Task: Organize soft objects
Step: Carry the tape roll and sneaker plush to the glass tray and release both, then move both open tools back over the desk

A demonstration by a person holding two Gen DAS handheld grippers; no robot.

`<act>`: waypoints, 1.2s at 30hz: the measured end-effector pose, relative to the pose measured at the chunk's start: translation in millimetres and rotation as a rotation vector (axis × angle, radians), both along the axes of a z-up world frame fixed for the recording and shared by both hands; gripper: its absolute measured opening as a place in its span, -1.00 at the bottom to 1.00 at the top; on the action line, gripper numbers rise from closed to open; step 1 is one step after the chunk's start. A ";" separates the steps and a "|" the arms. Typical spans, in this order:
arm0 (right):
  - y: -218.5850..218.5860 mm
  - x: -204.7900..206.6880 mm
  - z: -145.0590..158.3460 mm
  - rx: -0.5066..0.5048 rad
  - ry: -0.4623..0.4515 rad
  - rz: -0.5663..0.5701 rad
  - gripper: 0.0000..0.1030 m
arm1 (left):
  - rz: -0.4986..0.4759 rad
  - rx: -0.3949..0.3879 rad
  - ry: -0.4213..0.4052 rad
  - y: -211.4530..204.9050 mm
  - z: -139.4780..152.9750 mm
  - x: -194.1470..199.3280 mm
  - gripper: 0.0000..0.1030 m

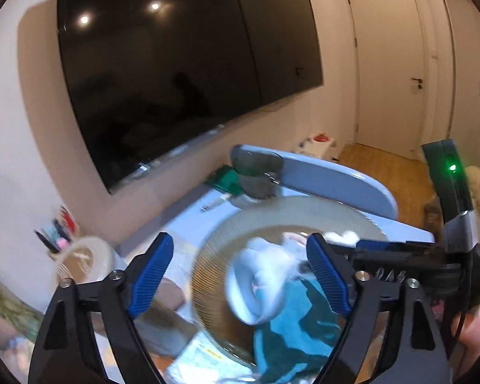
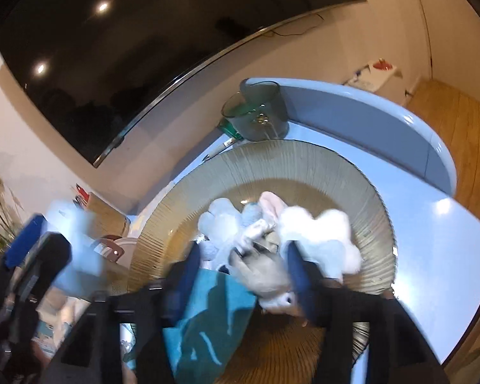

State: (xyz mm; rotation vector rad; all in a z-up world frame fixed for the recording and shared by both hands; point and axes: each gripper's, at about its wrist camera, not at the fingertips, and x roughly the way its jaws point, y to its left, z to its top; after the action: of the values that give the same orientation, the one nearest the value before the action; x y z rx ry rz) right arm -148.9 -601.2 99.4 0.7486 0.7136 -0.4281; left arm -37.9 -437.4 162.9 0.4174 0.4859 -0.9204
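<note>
Both views look down on a wide, ribbed, straw-coloured woven basket (image 2: 304,172) standing on a pale blue table (image 2: 438,243); the basket serves as landmark. Inside it lie the soft objects: a teal and dark-green towel (image 2: 208,313) against the near rim, a heap of white and pale plush toys (image 2: 316,233) at the centre, and a white-and-light-blue soft piece (image 1: 259,288) resting on the towel. Just beyond the far rim stands a smoky translucent cup (image 2: 262,112).

The left claw (image 1: 240,275) hangs above the near half of the basket, jaws wide apart, nothing pressed between the blue pads; the blurred soft piece appears in the gap but is not gripped. The right claw (image 2: 243,272) hangs over the basket's centre, jaws apart, with a grey-white plush (image 2: 265,275) between them; contact with the pads cannot be judged through the blur.

Risks, as judged: the towel overhangs the near rim and could slide out if brushed by either claw. The two claws work close together over one basket and might collide. A wide sweep toward the far rim could topple the cup.
</note>
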 end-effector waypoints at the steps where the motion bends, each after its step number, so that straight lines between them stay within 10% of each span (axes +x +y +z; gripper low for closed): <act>1: -1.8 -7.6 0.9 0.001 -0.019 -0.012 0.20 | -0.014 -0.004 0.012 1.1 -0.3 0.3 0.69; 6: -2.3 -32.1 4.7 0.019 -0.032 -0.035 0.20 | -0.043 -0.011 0.072 20.8 5.8 -8.7 0.69; 12: 40.5 -57.9 16.8 -0.116 -0.041 0.037 0.20 | 0.014 -0.031 -0.045 119.1 21.2 -46.0 0.69; 19: 124.2 -55.8 25.3 -0.210 -0.034 0.236 0.26 | 0.398 -0.124 0.085 298.8 -2.2 -46.2 0.69; 25: 222.3 -23.1 21.1 -0.225 -0.042 0.463 0.44 | 0.752 -0.017 -0.043 408.9 -16.7 -58.6 0.69; 31: 342.5 5.3 23.6 -0.267 -0.042 0.740 0.45 | 0.860 -0.090 0.125 484.3 -51.4 -42.2 0.69; 36: 394.3 33.4 2.9 -0.215 -0.050 0.912 1.00 | 0.927 -0.176 0.382 520.1 -111.9 -12.4 0.67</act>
State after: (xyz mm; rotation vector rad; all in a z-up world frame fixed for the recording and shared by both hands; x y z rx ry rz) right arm -115.5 -206.9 102.3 0.1768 0.8643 0.3420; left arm -50.3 82.6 51.0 -0.1664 0.8399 -0.1258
